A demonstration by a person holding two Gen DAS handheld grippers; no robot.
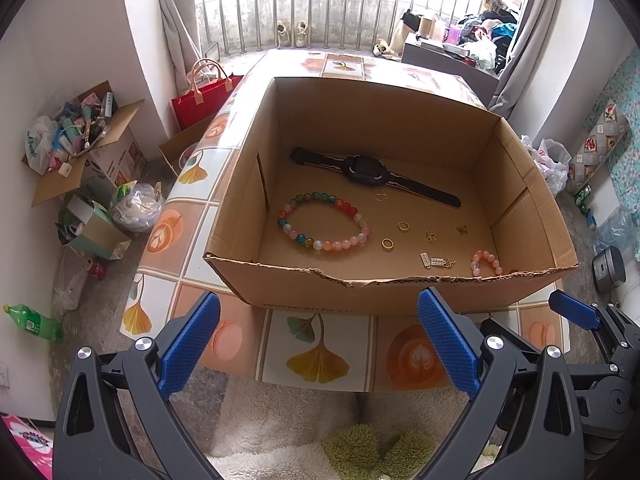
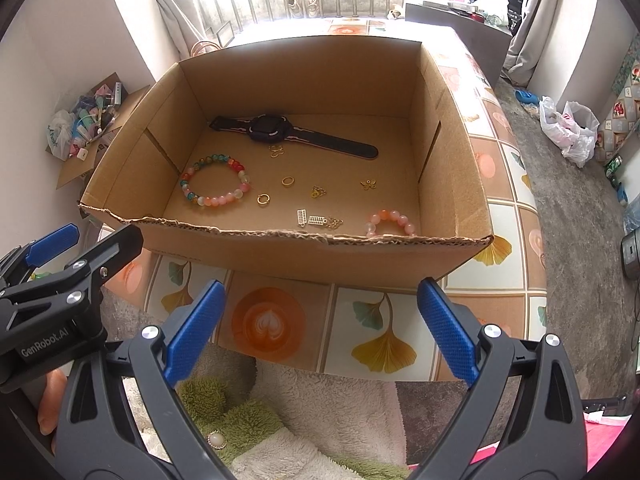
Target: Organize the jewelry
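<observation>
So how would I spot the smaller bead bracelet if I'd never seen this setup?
Start at the open cardboard box on the tiled table and look at its floor. The small pink bead bracelet lies in the near right corner, against the torn front wall. Unlike the bigger multicoloured bracelet on the left, it is all pink and peach.
</observation>
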